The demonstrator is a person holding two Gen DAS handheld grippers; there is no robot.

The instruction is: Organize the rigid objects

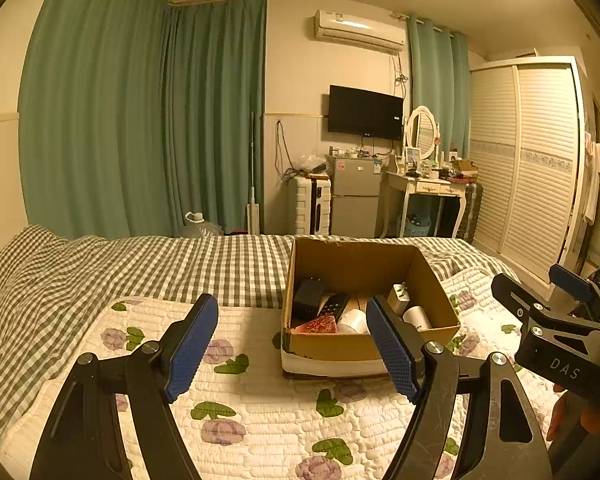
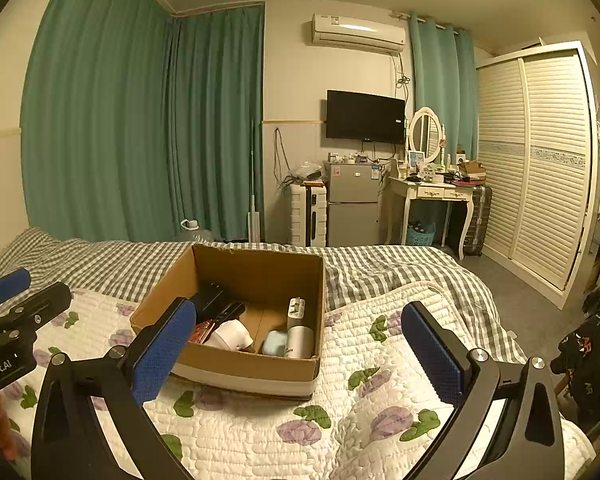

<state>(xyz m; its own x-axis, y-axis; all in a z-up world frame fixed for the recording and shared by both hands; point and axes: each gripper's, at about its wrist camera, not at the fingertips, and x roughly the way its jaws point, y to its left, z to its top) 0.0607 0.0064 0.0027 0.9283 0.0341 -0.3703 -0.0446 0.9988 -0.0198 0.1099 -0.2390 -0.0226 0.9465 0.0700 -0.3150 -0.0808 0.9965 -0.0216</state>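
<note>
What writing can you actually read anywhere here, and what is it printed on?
"DAS": white letters on the black body of the right gripper.
"nRobot.AI": cut off at the frame edge, on the left gripper.
Fridge stickers and the air conditioner label: too small to read.

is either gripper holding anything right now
No. The left gripper and right gripper are both open and empty; everything sits in the cardboard box.
</note>
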